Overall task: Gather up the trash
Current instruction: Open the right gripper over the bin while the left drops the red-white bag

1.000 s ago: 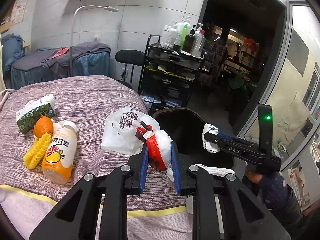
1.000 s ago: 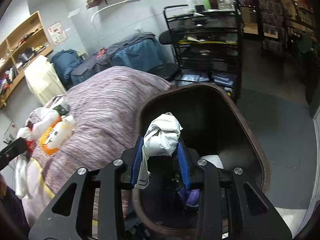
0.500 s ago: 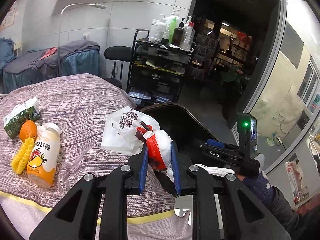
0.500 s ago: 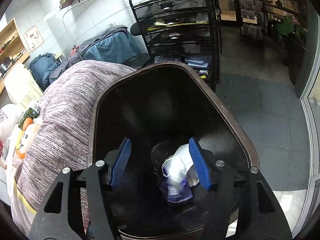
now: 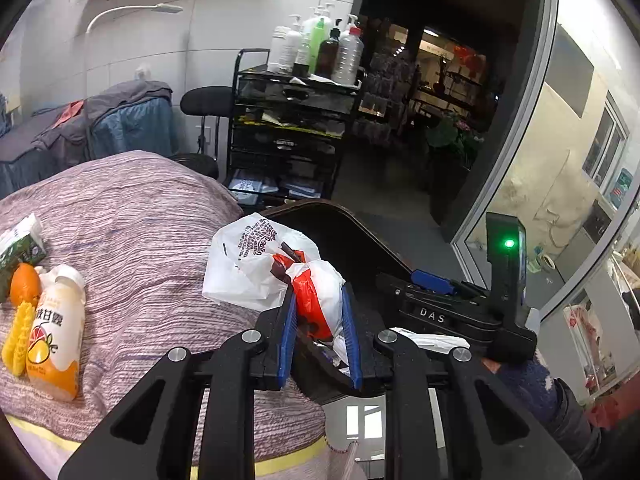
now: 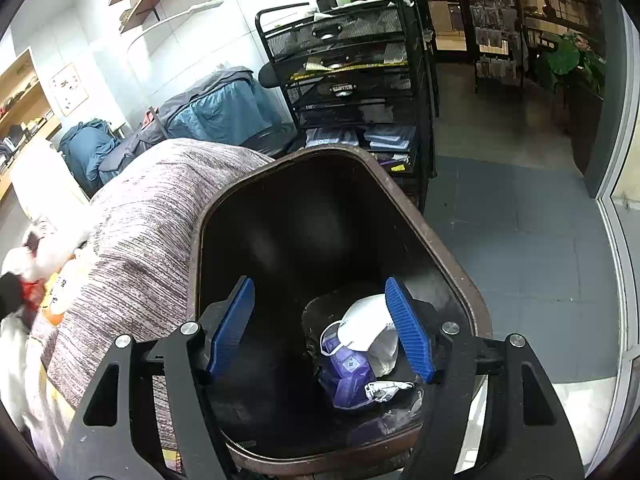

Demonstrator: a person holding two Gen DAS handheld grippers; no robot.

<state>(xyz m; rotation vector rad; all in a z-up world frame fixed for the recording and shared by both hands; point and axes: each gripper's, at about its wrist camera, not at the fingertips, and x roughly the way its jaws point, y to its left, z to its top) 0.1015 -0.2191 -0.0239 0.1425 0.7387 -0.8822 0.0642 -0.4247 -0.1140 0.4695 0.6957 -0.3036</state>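
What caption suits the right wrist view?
Right gripper opening over the bin; white trash lies inside, none between the jaws.

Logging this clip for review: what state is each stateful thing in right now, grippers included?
Left gripper: shut on the plastic bag.
Right gripper: jaws opening, nothing between them.
Trash bin: open-topped, holding the white wad and purple wrappers.
Juice bottle: lying on the bed, capped.
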